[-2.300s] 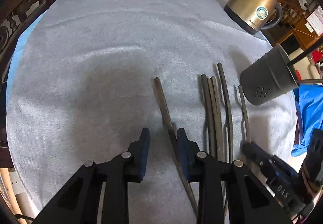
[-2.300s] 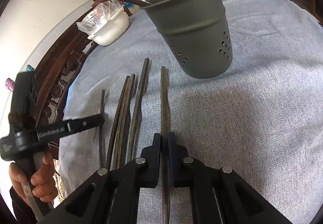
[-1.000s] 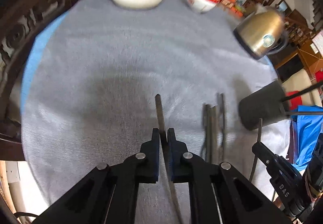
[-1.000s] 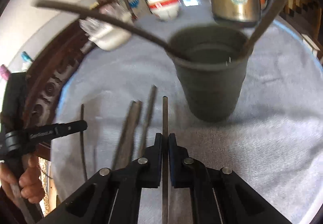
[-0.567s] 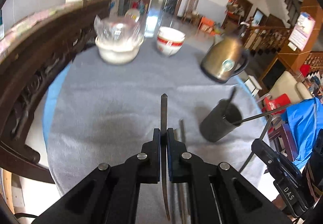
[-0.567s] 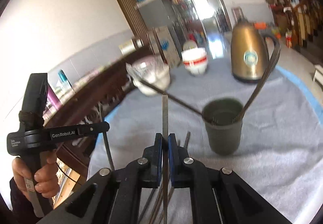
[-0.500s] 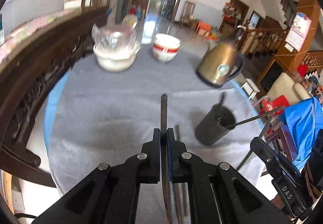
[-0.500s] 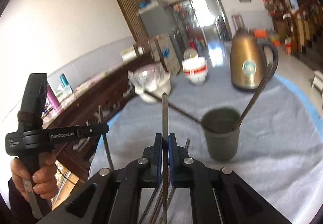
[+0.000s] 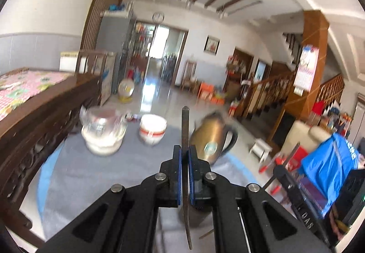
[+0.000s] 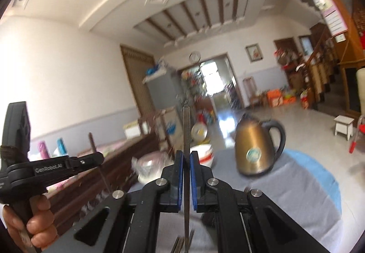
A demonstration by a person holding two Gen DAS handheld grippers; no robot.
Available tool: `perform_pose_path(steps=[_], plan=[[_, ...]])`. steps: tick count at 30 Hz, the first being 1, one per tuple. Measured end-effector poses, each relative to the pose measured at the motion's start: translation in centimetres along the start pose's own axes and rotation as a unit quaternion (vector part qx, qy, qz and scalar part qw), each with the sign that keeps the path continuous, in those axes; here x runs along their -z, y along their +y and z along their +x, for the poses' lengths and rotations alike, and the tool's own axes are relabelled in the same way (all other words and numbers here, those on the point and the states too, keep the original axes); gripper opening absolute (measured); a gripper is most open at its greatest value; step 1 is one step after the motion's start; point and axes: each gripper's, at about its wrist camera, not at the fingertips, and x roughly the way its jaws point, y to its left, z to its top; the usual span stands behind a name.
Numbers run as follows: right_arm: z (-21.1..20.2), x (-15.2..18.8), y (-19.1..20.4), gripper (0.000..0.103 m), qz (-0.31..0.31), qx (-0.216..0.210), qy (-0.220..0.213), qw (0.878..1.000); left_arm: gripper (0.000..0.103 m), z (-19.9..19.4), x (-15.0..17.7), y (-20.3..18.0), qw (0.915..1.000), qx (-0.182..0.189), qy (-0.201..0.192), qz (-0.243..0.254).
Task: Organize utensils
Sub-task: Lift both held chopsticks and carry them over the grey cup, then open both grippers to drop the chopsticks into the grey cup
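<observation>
My left gripper (image 9: 184, 150) is shut on a thin dark metal utensil (image 9: 185, 123) that sticks out past the pads, lifted above the grey-clothed table (image 9: 91, 173). My right gripper (image 10: 186, 155) is shut on a second thin utensil (image 10: 186, 125), also raised and pointing level. The dark utensil holder (image 9: 197, 216) shows only as a sliver under the left fingers. Several more utensils (image 10: 182, 242) lie on the cloth at the bottom of the right wrist view. The left gripper (image 10: 98, 159) appears there too, in a person's hand (image 10: 38, 218).
A brass kettle (image 9: 212, 139) stands at the far side of the table, with a red-banded bowl (image 9: 152, 127) and a white bowl covered in plastic (image 9: 102, 132) to its left. A dark carved wooden bench (image 9: 34, 127) runs along the left edge. A blue cloth (image 9: 330, 161) hangs at right.
Both grippers have risen from the table with their utensils and tipped upward. The views have swung from the cloth and holder to the room beyond.
</observation>
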Motion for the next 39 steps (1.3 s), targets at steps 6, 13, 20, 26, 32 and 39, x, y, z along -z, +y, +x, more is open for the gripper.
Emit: perform_pose_path(steps=[6, 13, 20, 26, 32, 39], plan=[[1.1, -1.2, -1.2, 0.007, -0.001, 0.041, -0.056, 0.998, 0.006, 2.9, -2.4, -2.4, 0.998, -0.025, -0.057, -0.009], [4.3, 0.7, -2.3, 0.007, -0.024, 0.084, -0.048, 0.995, 0.006, 8.2, -1.8, -5.2, 0.9953, -0.072, -0.065, -0.001], [5.7, 2.3, -3.4, 0.007, -0.006, 0.074, 0.002, 0.997, 0.006, 13.9, 2.0, -4.6, 0.9951, -0.099, 0.006, 0.002], [5.7, 3.0, -4.9, 0.008, 0.017, 0.05, 0.052, 0.997, 0.006, 14.6, 3.9, -3.3, 0.9938, -0.098, 0.052, 0.01], [5.3, 2.6, -6.5, 0.013, 0.063, 0.017, 0.101, 0.993, 0.036, 11.1, 3.9, -3.9, 0.9936, -0.091, 0.046, 0.048], [1.4, 1.8, -7.3, 0.074, 0.122, -0.007, 0.045, 0.991, 0.061, 4.3, 3.1, -2.5, 0.9885, -0.123, 0.013, 0.087]])
